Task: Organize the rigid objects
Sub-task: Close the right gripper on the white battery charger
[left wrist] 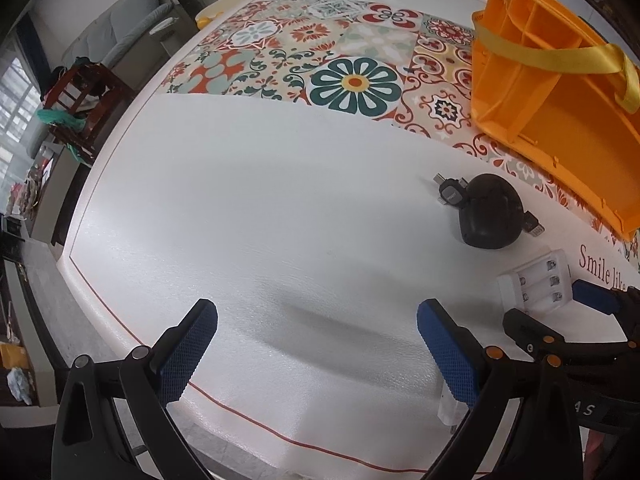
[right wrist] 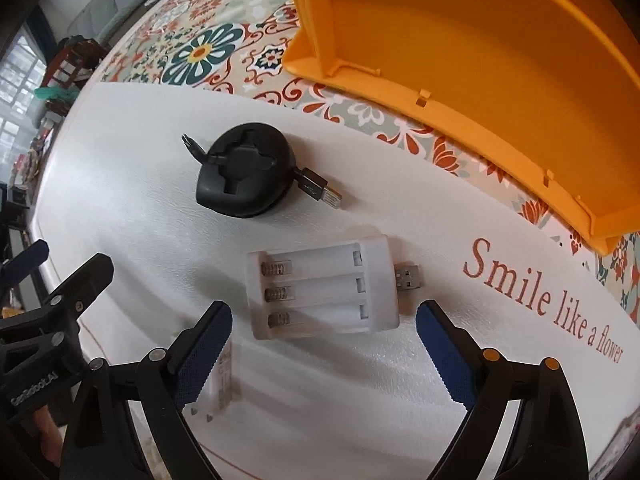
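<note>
A white three-slot battery charger (right wrist: 320, 292) with a USB plug (right wrist: 408, 276) lies flat on the table. My right gripper (right wrist: 324, 344) points down over it, open, and its blue pads (right wrist: 204, 356) stand apart from the charger on both sides. Beyond the charger lies a black retractable cable reel (right wrist: 240, 176), with its plugs sticking out. An orange divided organizer (right wrist: 460, 40) stands behind both. My left gripper (left wrist: 316, 344) is open over bare white table. The reel (left wrist: 490, 212), charger (left wrist: 536, 280) and right gripper (left wrist: 542, 300) are off to its right.
A small white plug adapter (right wrist: 224, 380) lies half hidden behind my right gripper's left finger. The organizer (left wrist: 552, 92) has a yellow ribbon handle (left wrist: 552, 56). The table's (left wrist: 280, 200) near edge runs just below both grippers. A wooden chair (left wrist: 80, 100) and sofa stand beyond the table's left side.
</note>
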Available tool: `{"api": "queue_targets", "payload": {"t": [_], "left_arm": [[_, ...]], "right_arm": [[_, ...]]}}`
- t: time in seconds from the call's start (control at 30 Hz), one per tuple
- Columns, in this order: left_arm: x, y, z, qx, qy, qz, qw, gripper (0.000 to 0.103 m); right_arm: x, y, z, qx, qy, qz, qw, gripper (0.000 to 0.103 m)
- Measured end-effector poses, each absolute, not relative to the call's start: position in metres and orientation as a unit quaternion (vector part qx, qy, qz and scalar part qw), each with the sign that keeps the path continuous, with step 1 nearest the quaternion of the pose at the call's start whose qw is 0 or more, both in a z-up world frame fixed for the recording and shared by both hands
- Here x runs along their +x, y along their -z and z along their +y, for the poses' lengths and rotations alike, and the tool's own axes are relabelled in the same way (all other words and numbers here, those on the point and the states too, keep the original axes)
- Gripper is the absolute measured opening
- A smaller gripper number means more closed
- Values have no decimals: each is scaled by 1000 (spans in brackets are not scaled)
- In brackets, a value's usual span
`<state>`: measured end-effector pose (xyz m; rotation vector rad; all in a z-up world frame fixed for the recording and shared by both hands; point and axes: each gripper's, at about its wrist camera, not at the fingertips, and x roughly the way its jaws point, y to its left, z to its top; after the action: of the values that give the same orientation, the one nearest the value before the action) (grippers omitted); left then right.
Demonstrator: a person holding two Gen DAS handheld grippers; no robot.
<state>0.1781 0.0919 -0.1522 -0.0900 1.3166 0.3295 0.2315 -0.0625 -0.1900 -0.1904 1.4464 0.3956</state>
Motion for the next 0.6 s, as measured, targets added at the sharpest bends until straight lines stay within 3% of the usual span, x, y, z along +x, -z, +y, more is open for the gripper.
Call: {"api": "queue_targets", "payload": {"t": [0.6], "left_arm": [[185, 163, 90, -32, -140, 617, 774, 102]], "right_arm": [[237, 200, -46, -110, -156, 641, 743, 91]]}}
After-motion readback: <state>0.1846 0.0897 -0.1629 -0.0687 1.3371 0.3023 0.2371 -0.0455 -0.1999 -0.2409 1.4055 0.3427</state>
